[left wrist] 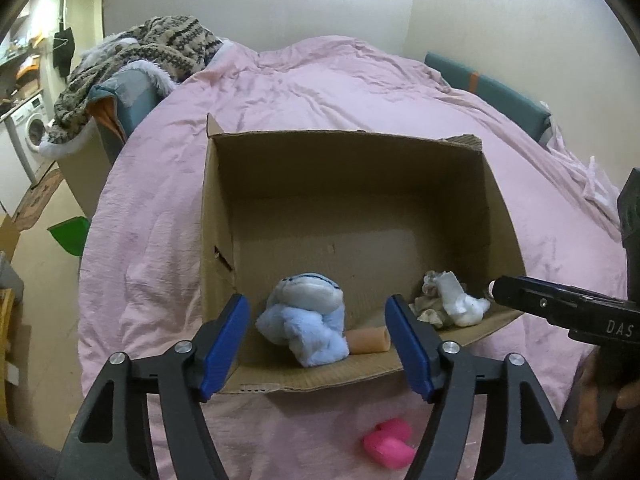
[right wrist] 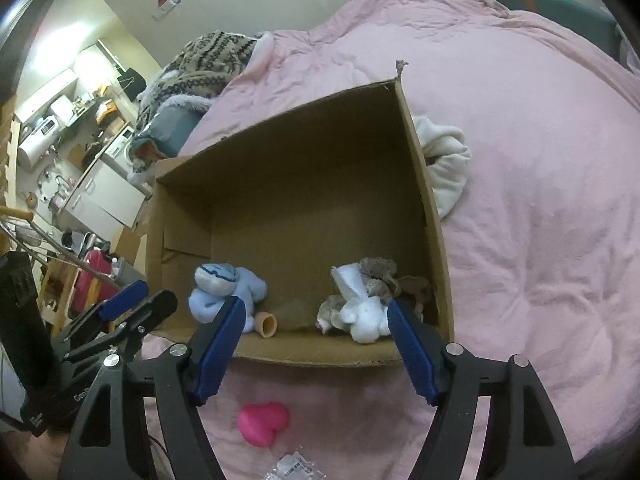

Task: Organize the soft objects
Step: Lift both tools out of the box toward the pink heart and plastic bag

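An open cardboard box [left wrist: 280, 184] [right wrist: 188, 216] stands on the pink bed cover. Inside, near its front wall, lie a light blue plush toy [left wrist: 308, 312] [right wrist: 224, 284], a small peach-coloured tube [left wrist: 368, 341] [right wrist: 268, 324] and a bundle of white and grey cloths [left wrist: 452, 300] [right wrist: 364, 300]. My left gripper [left wrist: 318, 340] hangs open over the plush toy, not touching it. My right gripper [right wrist: 316, 344] is open above the cloth bundle, pads clear of it. A pink foam heart [left wrist: 390, 448] [right wrist: 264, 422] lies on the cover in front of the box.
A cream garment [right wrist: 444, 160] lies on the cover right of the box. A patterned knit blanket [left wrist: 148, 52] is heaped at the bed's far left. A crinkled clear wrapper [right wrist: 292, 466] lies at the near edge. A green item [left wrist: 70, 234] is on the floor left.
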`<state>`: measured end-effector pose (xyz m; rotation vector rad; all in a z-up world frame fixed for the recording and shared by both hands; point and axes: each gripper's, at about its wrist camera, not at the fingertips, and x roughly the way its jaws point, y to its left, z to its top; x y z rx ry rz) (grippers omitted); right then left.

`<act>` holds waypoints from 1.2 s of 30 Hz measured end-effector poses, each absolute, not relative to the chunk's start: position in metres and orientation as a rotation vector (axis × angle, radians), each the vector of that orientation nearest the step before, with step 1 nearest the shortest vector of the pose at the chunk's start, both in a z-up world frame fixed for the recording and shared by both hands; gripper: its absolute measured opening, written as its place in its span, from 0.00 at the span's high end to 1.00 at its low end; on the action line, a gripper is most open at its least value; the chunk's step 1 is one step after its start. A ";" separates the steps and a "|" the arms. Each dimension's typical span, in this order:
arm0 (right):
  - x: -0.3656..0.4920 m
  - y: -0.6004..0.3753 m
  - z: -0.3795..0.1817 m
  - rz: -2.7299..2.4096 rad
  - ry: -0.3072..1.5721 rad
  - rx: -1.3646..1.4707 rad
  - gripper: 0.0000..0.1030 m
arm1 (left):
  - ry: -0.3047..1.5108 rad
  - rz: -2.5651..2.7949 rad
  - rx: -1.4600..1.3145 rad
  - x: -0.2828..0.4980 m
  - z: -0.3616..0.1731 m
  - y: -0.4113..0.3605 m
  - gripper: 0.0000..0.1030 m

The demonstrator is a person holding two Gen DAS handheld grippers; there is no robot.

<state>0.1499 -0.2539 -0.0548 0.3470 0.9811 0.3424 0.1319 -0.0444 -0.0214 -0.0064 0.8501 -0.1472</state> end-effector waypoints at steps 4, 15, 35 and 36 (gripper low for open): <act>0.152 -0.252 -0.058 0.341 1.004 0.343 0.24 | 0.842 -0.135 0.004 0.130 -0.021 -0.045 0.34; 0.156 -0.252 -0.060 0.325 1.012 0.338 0.25 | 0.844 -0.115 -0.012 0.129 -0.018 -0.040 0.34; 0.115 -0.251 -0.047 0.324 1.008 0.282 0.25 | 0.886 -0.019 -0.042 0.087 0.000 -0.006 0.34; 0.112 -0.251 -0.048 0.327 1.017 0.291 0.25 | 0.888 -0.009 -0.044 0.086 0.001 -0.004 0.34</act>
